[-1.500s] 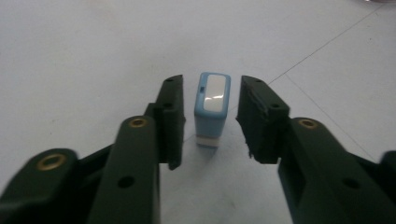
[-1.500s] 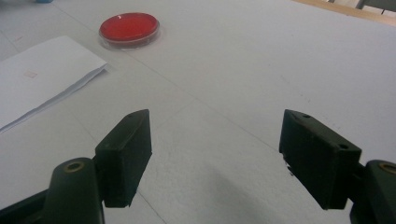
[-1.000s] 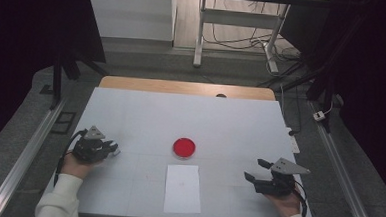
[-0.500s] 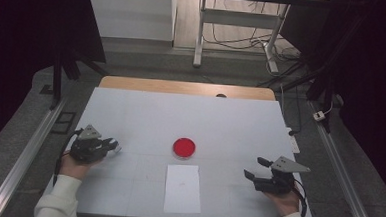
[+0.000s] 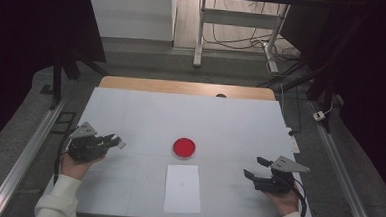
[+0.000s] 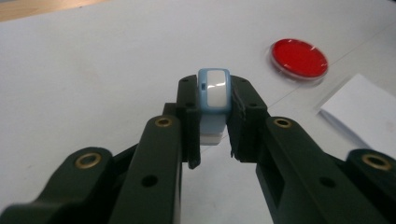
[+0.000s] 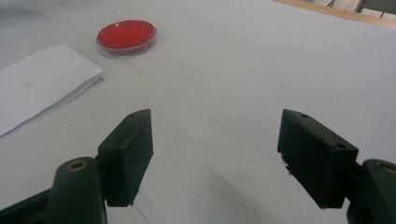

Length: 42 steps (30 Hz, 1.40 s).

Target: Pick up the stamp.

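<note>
Blue-and-white stamp [image 6: 213,100] sits pinched between the left gripper [image 6: 212,122] jaws; beyond its right jaw lie a red dish [image 6: 299,58] and paper [image 6: 366,114]. The right gripper [image 7: 215,156] rests spread wide.

On my screens I count: one red dish [image 5: 184,147] with a clear rim, one white sheet of paper [image 5: 182,187], one small blue-and-white block [image 6: 213,89], two grippers, left gripper [image 5: 113,141] and right gripper [image 5: 256,168], and one white table [image 5: 190,113] under all of it.
</note>
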Each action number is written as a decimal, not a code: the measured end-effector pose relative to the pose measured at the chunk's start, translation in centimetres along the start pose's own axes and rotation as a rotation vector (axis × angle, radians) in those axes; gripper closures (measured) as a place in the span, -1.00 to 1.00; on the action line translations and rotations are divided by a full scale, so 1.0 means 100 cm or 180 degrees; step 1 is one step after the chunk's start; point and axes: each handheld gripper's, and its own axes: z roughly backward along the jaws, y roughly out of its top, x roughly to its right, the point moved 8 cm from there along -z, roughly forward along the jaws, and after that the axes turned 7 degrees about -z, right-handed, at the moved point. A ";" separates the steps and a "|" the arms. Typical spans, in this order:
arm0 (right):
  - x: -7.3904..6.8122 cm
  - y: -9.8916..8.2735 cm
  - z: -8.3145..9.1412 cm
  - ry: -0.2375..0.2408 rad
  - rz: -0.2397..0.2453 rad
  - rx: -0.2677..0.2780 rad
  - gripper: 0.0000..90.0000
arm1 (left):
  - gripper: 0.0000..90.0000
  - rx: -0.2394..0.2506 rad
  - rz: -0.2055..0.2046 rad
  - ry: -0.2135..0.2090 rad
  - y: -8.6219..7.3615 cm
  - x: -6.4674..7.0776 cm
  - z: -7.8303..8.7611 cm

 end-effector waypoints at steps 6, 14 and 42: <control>-0.001 -0.004 0.004 -0.0008 -0.0006 0.0000 -0.41 | 0.67 0.0037 -0.0012 -0.0034 0.007 0.004 -0.002; 0.001 -0.003 0.011 0.0005 -0.0140 0.0101 -0.40 | 0.67 0.0101 -0.0073 -0.0125 0.017 0.014 -0.003; -0.004 -0.004 0.008 0.0027 -0.0045 0.0074 -0.40 | 0.67 0.0222 -0.0172 -0.0514 0.051 0.052 -0.017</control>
